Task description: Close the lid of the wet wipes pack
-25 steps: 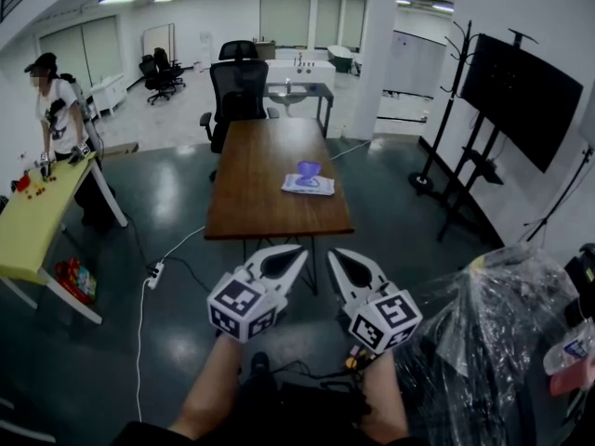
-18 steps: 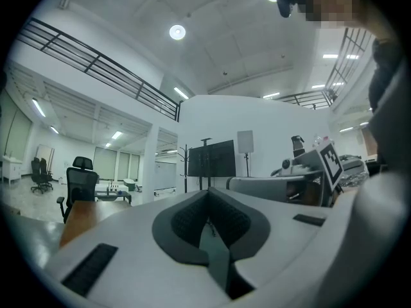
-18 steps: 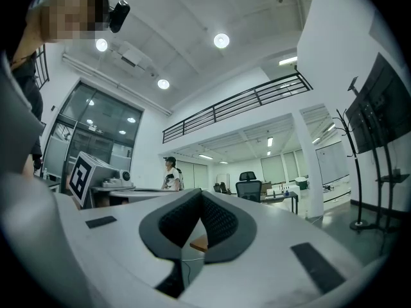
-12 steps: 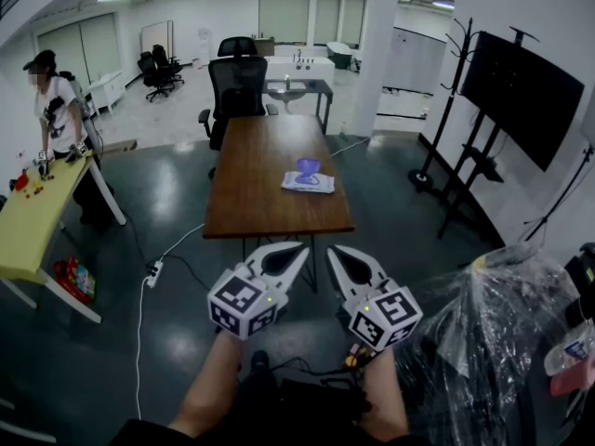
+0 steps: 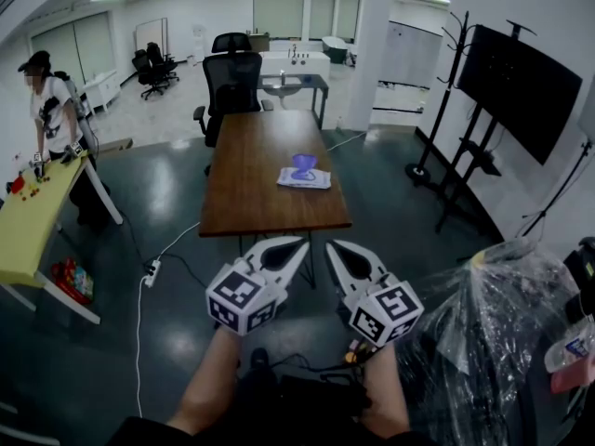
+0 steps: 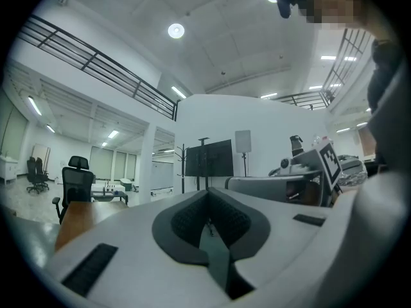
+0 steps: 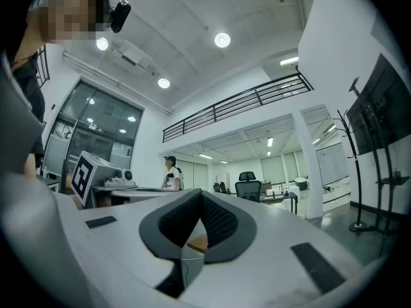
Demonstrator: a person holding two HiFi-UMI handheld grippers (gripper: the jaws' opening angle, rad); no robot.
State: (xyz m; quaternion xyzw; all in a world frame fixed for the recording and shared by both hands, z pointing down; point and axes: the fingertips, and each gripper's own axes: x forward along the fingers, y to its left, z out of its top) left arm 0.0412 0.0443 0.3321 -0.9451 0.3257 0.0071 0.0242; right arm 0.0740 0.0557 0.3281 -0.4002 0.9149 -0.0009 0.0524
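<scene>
The wet wipes pack [image 5: 305,180] lies on the right half of the long brown table [image 5: 251,189], far ahead of me. Its purple lid [image 5: 303,164] stands up, open. Both grippers hang low in front of my body, well short of the table's near edge. The left gripper [image 5: 297,243] is shut with nothing in it, and the right gripper [image 5: 333,246] beside it is shut and empty too. In the left gripper view the left gripper [image 6: 207,193] has its jaws pressed together. The right gripper view shows the right gripper [image 7: 200,196] the same way. Both cameras point up at the room.
A black office chair [image 5: 231,82] stands at the table's far end. A person [image 5: 51,124] stands at a yellow table [image 5: 28,226] on the left. A TV on a stand [image 5: 521,86] is on the right, a plastic-wrapped heap [image 5: 493,342] near right, and a power strip [image 5: 152,272] with cable lies on the floor.
Almost nothing. The head view has drifted a little, so the table sits slightly higher in the picture. Both grippers stay shut and side by side.
</scene>
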